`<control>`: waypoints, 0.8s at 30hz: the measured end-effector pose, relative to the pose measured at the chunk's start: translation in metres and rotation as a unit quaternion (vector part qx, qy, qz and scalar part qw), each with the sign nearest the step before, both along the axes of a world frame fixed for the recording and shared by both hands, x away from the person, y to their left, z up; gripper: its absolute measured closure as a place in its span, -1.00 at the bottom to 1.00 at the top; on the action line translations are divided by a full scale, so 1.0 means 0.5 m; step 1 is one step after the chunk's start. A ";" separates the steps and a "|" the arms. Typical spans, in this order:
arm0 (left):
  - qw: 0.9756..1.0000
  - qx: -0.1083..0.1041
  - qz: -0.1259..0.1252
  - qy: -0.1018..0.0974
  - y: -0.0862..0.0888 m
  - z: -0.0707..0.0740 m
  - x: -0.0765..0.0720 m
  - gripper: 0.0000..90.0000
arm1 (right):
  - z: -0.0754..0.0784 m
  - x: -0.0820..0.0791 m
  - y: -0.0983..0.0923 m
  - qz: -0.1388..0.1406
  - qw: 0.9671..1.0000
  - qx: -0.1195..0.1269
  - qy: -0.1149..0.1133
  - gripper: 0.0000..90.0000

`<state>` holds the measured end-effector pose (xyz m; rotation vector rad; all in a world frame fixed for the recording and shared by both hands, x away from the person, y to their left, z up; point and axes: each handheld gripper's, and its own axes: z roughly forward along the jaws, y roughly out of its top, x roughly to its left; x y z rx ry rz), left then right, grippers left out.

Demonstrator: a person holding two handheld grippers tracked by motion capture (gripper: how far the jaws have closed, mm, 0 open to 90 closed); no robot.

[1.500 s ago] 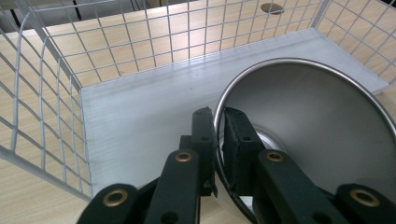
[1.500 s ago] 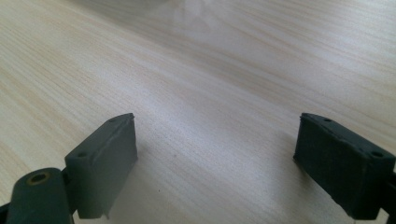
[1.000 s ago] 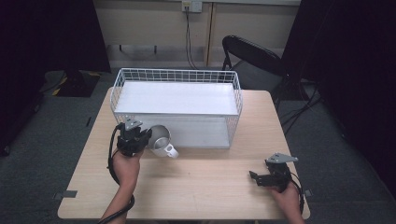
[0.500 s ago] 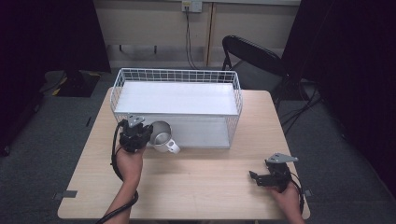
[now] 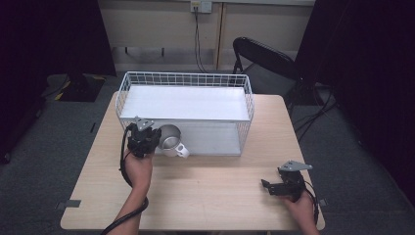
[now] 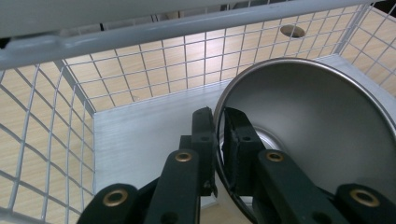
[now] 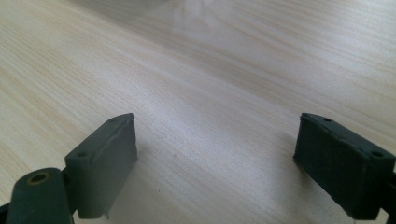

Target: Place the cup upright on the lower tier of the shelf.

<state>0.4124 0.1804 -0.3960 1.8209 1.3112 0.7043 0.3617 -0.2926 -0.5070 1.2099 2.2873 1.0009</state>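
My left hand-held gripper (image 5: 155, 138) is at the front left corner of the white wire basket (image 5: 247, 93), which stands on the far half of the bench (image 5: 205, 196). Its jaws pinch the rim of a steel mug (image 5: 169, 138): in the left gripper view one jaw sits outside the wall and the other inside it, the thin rim caught between them. The steel mug (image 6: 322, 140) is tipped on its side, mouth turned towards me, its white handle (image 5: 182, 151) pointing out and away from the basket. It sits at the basket's open front, under the basket's white upper shelf (image 5: 186, 103), and past my left hand-held gripper (image 6: 219, 135) I see the basket's pale lower floor (image 6: 140, 140) and the wire mesh (image 6: 154, 70) of its back and side walls.

My left hand (image 5: 139, 169) reaches up towards the basket from the near edge of the bench.

My right hand-held gripper (image 5: 266, 186) is well apart from the basket, low over the bench near its front right corner, with my right hand (image 5: 301, 210) behind it. Its jaws are spread wide with nothing between them; in the right gripper view my right hand-held gripper (image 7: 215, 144) frames bare pale wood (image 7: 210, 70).

A black chair (image 5: 264, 58) stands behind the basket, beyond the bench's far right side.
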 end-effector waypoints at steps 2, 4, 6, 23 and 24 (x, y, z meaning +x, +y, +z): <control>1.000 -0.001 0.000 -0.001 -0.003 -0.001 0.001 0.86 | 0.000 0.000 0.000 0.000 1.000 0.000 0.000 -0.74; 1.000 -0.001 0.001 -0.003 -0.005 -0.001 0.002 0.86 | 0.000 0.000 0.000 0.000 1.000 0.000 0.000 -0.74; 1.000 0.001 0.002 -0.004 -0.005 0.000 0.004 0.86 | 0.000 0.000 0.000 0.000 1.000 0.000 0.000 -0.74; 1.000 0.015 0.021 -0.008 -0.006 -0.013 0.018 0.86 | 0.000 0.000 0.000 0.000 1.000 0.000 0.000 -0.74; 1.000 0.016 0.023 -0.008 -0.006 -0.014 0.018 0.86 | 0.000 0.000 0.000 0.000 1.000 0.000 0.000 -0.73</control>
